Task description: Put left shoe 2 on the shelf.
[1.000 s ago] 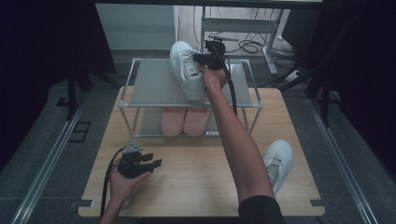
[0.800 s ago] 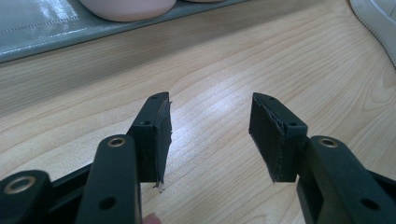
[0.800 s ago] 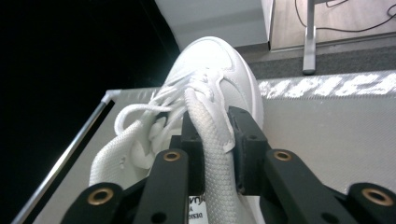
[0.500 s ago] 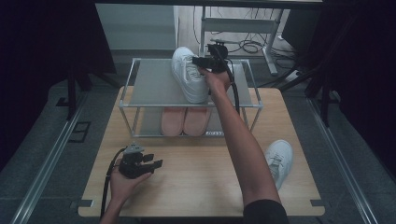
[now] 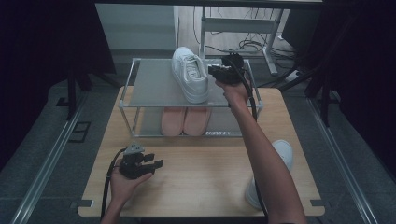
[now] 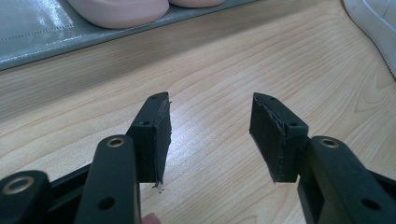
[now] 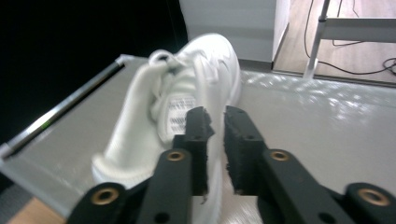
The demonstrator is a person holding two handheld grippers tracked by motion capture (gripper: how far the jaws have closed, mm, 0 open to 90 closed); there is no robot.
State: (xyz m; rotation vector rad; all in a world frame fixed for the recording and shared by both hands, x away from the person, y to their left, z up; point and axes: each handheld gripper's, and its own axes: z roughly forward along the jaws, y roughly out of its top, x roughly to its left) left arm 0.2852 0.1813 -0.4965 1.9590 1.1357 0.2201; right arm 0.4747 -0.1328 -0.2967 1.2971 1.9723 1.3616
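A white sneaker [image 5: 189,74] lies on the top shelf of a metal shoe rack [image 5: 150,86], toe toward me. My right gripper [image 5: 212,71] hovers just to its right, over the shelf. In the right gripper view the right gripper [image 7: 215,122] has its jaws almost together with nothing between them. The sneaker [image 7: 168,116] sits behind and left of the jaws. A second white sneaker [image 5: 284,155] rests on the wooden table [image 5: 201,177] at the right, partly hidden by the forearm. My left gripper [image 5: 155,164] rests open on the table's front left [image 6: 210,126].
Two pink shoes [image 5: 184,120] stand side by side on the rack's lower shelf [image 6: 112,7]. The left half of the top shelf is bare. A desk frame and cables [image 5: 243,44] lie on the floor behind the rack.
My right gripper has drawn back to the right, off the sneaker, which stays on the top shelf. The left gripper has not moved.
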